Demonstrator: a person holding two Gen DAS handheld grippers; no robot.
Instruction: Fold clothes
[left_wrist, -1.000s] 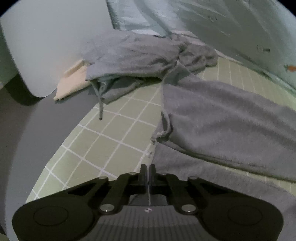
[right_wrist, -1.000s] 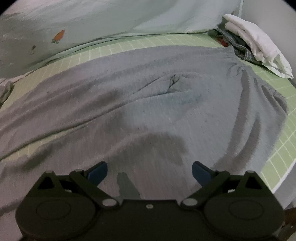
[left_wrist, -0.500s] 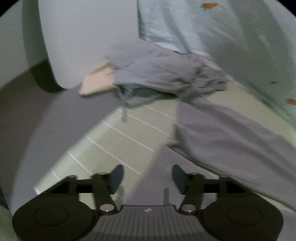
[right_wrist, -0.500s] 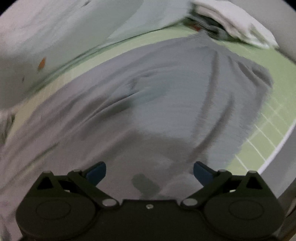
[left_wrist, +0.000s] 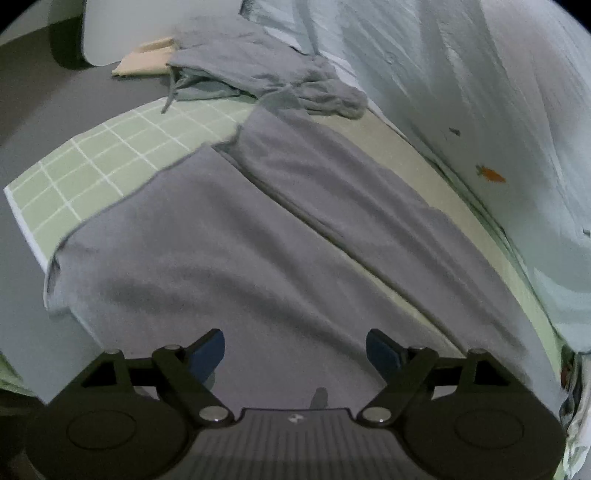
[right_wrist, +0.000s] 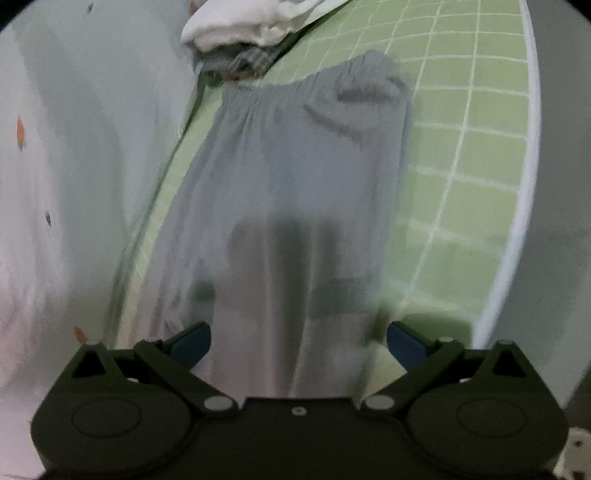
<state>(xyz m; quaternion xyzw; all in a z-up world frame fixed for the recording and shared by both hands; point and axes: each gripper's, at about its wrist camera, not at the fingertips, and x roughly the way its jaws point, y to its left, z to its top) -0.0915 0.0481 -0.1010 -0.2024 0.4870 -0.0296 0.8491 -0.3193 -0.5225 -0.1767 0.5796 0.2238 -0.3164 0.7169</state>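
Grey trousers (left_wrist: 280, 236) lie spread on a green checked bed sheet (left_wrist: 110, 147), both legs running away from my left gripper (left_wrist: 294, 352). That gripper hangs open just above the near leg, nothing between its fingers. In the right wrist view the trousers' waist end (right_wrist: 295, 166) stretches ahead to a gathered waistband (right_wrist: 280, 90). My right gripper (right_wrist: 298, 339) stands open over the cloth, holding nothing. That view is blurred.
A crumpled grey garment (left_wrist: 258, 70) and a beige folded cloth (left_wrist: 144, 61) lie at the far end. A pale blue quilt (left_wrist: 461, 92) runs along the far side. White folded clothes (right_wrist: 251, 22) rest on a checked item past the waistband. The bed edge (right_wrist: 517, 221) curves at right.
The left gripper has opened, let go of the trouser cuff and swung right over the legs. The right gripper, open throughout, has turned toward the waistband and bed edge.
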